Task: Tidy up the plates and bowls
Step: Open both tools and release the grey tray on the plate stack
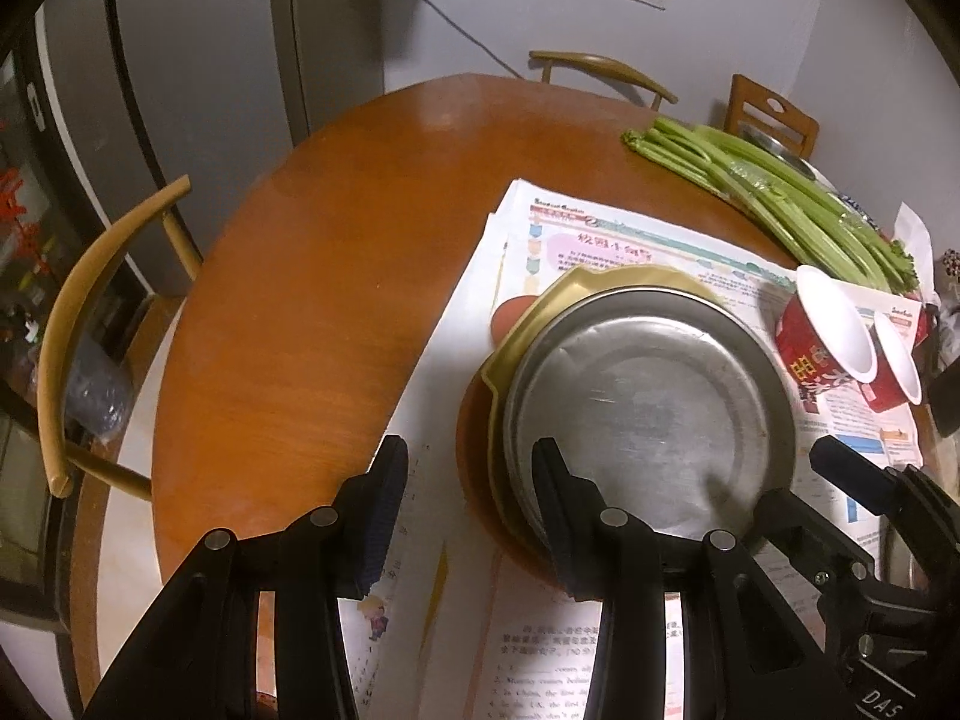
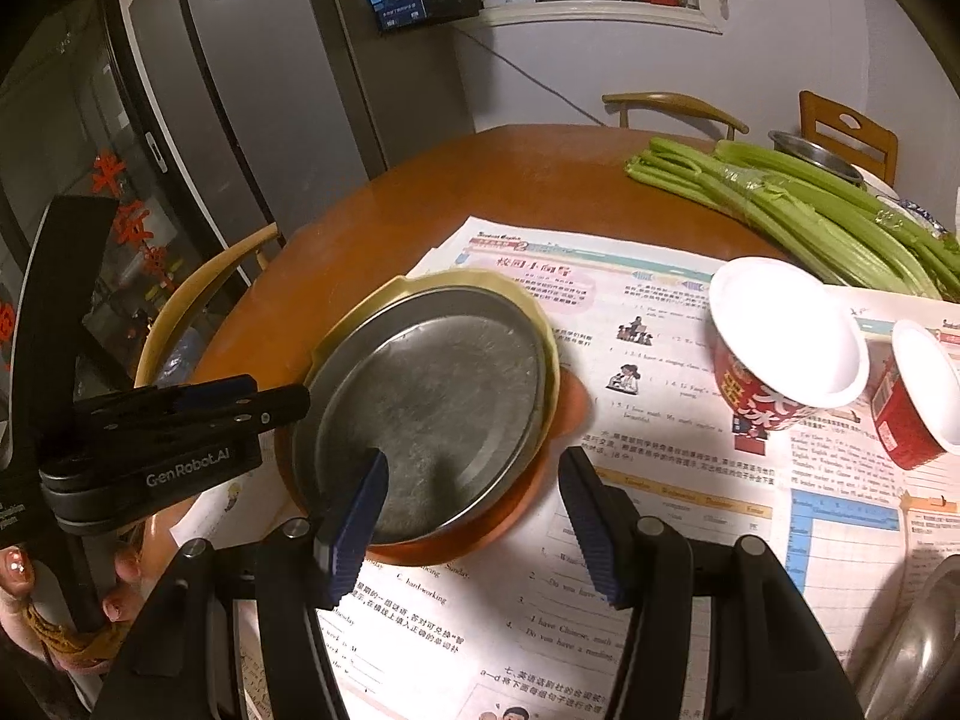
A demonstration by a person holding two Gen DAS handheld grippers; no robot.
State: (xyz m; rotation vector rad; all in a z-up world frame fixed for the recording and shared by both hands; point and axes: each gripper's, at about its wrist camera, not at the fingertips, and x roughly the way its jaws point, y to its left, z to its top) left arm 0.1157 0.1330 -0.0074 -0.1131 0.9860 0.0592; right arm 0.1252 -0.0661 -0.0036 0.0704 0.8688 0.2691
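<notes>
Plates are sitting stacked on newspaper on the round wooden tabletop: a scuffed steel plate on a matte yellow dish, over an orange one. Two glossy red-and-white bowls are lying tipped nearby, unsorted. Left claw is straddling the stack's rim, gripping nothing. Right claw is hovering part-open over the near rim, empty.

Scuffed dull metal plate, glossy wooden table, printed newspaper, perhaps plastic yellow plate
</notes>
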